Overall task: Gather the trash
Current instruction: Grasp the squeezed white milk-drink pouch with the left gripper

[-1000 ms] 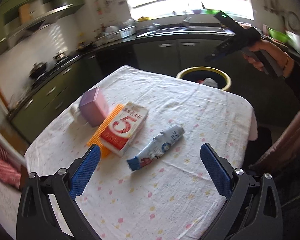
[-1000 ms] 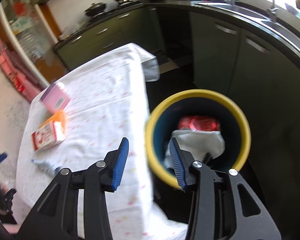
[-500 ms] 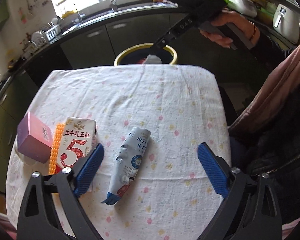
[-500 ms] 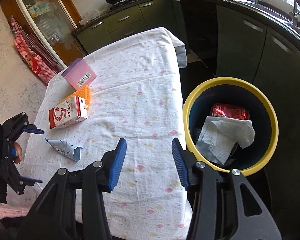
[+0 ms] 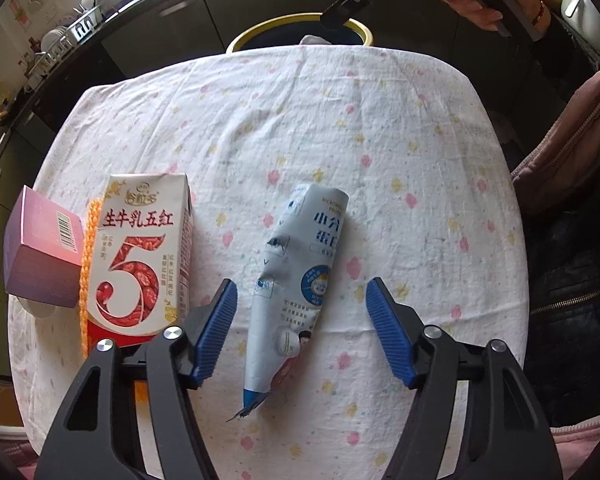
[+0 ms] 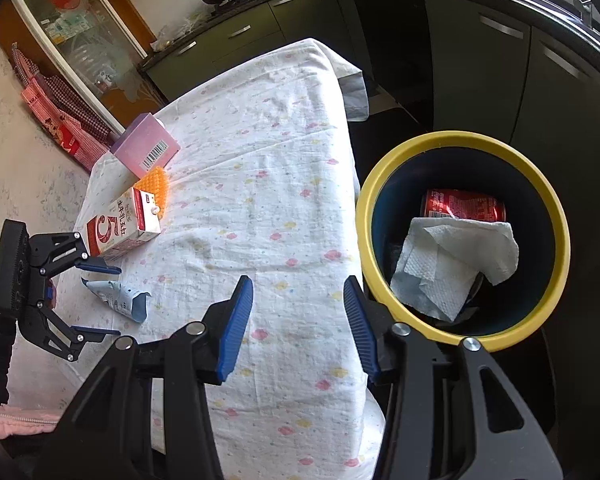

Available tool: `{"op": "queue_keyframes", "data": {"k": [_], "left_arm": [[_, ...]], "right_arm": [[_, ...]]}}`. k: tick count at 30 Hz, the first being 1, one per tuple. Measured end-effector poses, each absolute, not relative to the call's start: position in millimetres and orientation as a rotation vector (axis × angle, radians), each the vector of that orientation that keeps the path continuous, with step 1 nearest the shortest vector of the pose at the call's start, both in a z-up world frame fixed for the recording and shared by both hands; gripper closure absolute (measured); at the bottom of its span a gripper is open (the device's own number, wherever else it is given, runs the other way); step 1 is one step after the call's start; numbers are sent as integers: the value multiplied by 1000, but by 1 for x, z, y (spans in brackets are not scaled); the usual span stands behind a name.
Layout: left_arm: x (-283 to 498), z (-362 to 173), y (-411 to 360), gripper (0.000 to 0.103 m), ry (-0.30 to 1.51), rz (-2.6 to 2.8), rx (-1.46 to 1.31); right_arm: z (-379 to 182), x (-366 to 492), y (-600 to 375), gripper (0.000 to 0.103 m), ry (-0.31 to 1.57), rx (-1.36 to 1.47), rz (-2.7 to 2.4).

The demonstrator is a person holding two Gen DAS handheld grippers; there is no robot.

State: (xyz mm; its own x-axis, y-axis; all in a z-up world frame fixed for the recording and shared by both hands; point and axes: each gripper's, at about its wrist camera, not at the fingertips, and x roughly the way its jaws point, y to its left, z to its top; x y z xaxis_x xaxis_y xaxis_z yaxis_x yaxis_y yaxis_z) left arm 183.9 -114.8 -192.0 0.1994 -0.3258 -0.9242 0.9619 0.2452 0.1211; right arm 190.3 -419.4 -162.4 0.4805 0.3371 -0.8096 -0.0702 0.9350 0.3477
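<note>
A crumpled pale-blue pouch point(image 5: 300, 280) lies on the flowered tablecloth point(image 5: 340, 128). My left gripper point(image 5: 302, 332) is open, its jaws on either side of the pouch's lower half, not touching it. A red-and-white milk carton point(image 5: 140, 256) lies just left of it. The pouch also shows in the right wrist view point(image 6: 120, 296), with the left gripper point(image 6: 98, 300) around it. My right gripper point(image 6: 298, 322) is open and empty over the table's edge, beside the yellow-rimmed bin point(image 6: 460, 140), which holds a red can point(image 6: 462, 204) and a white tissue point(image 6: 452, 264).
A pink box point(image 5: 40, 256) and an orange knobbly mat point(image 5: 86, 280) lie left of the carton. The bin point(image 5: 260, 32) stands past the table's far edge. Dark kitchen cabinets point(image 6: 500, 60) ring the table. A person's pink sleeve point(image 5: 572, 140) is at the right.
My left gripper has moved forward and down over the pouch and narrowed around it. My right gripper has drawn back from above the bin toward the table's edge.
</note>
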Motion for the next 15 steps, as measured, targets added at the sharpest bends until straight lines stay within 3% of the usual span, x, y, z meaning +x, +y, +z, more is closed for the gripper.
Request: {"op": "queue_keyframes", "data": {"k": [5,12,15], "left_arm": [[186,-192,-112,47,963,-1084,833],[175,-189,-104,73,991,-1094,794],[171,-188,-101,74,985,-1061,783]], "right_arm": [[-163,192,-421,57,1042,293,254],[-163,192,-415,57,1047,287,263],[-163,191,-414,57,1047,284,266]]}}
